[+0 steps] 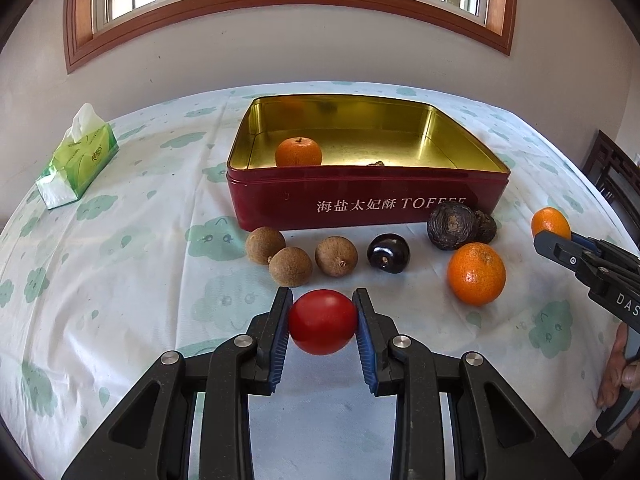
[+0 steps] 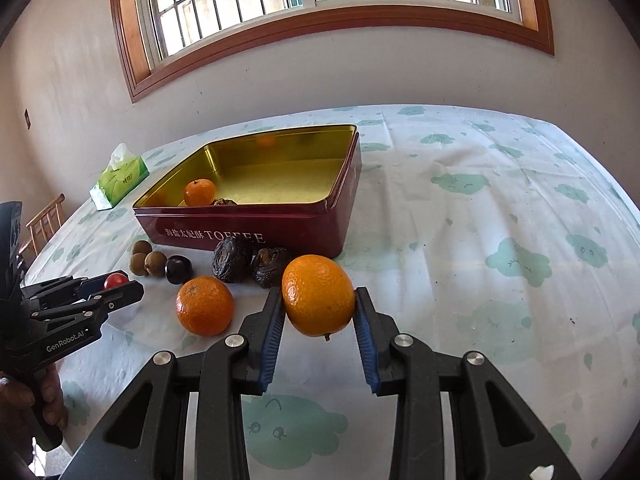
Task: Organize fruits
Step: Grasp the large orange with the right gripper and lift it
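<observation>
Red and smooth, the tomato (image 1: pixel 322 322) sits pinched between your left hand-held gripper (image 1: pixel 322 320) pads just above the surface; squeeze harder and it may split, loosen and it rolls into the longans (image 1: pixel 290 266). From the right wrist, your right hand-held gripper (image 2: pixel 319 314) grips a mandarin (image 2: pixel 318 295) by its sides, aloft before the red tin (image 2: pixel 248 236); both carrying at once, you could collide over the tin.

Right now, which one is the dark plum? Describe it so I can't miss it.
Start at the red toffee tin. Fruits lie in a row along its front wall. The plum sits between three dull brown longans and wrinkled dried fruits; it alone is glossy black.
</observation>
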Tool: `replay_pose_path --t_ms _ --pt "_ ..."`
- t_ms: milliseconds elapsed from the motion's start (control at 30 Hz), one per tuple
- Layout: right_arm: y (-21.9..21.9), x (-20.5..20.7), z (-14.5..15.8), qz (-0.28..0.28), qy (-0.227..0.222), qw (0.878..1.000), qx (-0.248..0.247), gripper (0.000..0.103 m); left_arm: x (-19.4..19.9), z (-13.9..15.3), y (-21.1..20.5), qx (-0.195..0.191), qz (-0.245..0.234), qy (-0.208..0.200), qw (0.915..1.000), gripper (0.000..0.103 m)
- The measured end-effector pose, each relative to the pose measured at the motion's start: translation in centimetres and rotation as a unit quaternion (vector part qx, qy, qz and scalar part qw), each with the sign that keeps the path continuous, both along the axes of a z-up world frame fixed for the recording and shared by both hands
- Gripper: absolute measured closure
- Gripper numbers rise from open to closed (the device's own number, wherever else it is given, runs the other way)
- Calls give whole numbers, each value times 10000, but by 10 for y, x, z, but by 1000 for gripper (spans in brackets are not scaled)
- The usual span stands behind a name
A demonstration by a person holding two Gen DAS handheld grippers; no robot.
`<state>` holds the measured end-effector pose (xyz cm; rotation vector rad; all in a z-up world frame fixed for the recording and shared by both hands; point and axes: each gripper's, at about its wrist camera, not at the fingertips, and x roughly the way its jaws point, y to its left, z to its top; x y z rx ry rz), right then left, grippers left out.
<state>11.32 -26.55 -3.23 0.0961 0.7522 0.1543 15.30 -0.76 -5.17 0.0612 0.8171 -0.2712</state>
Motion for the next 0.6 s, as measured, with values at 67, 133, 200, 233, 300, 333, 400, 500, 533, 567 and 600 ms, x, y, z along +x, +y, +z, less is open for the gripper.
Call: replay_pose_path --t_ms 67,133,200,233,300,333,400,500,533,567,600 --pt "-2 0 0 -22 3 10000 40 72 0 0 2 -27 54 0 10000 71" --pt "-4 0 1 -47 -17 9999 93 72 0 0 3 -38 113 -11 9999 71" --pt "-5 -1 1 -57 -50 9999 113 72 -1 0 3 -8 157 -32 9999 71" --pt "-4 -1 1 -59 -61 9999 105 72 -1 1 3 18 170 -47 9998 71" --pt "-3 -2 2 -45 -84 9999 83 72 -2 1 2 76 174 -69 9998 71" --pt "-3 -3 2 -38 -99 9999 70 72 -2 1 1 110 187 -82 9997 71" --pt "-2 -3 2 -30 -115 9999 58 72 -3 1 0 150 199 -108 9996 71" --pt "-1 -4 2 -33 -129 9999 64 71 -4 2 0 179 246 -149 9994 71" --pt "-1 -4 2 -30 -125 9999 62 71 -4 2 0 182 250 -141 9994 71" --pt "-1 -4 2 -28 -124 9999 60 72 -4 2 0 196 265 -138 9994 71" --pt "-1 -4 2 -26 -125 9999 53 71 -4 2 0 216 287 -147 9992 71"
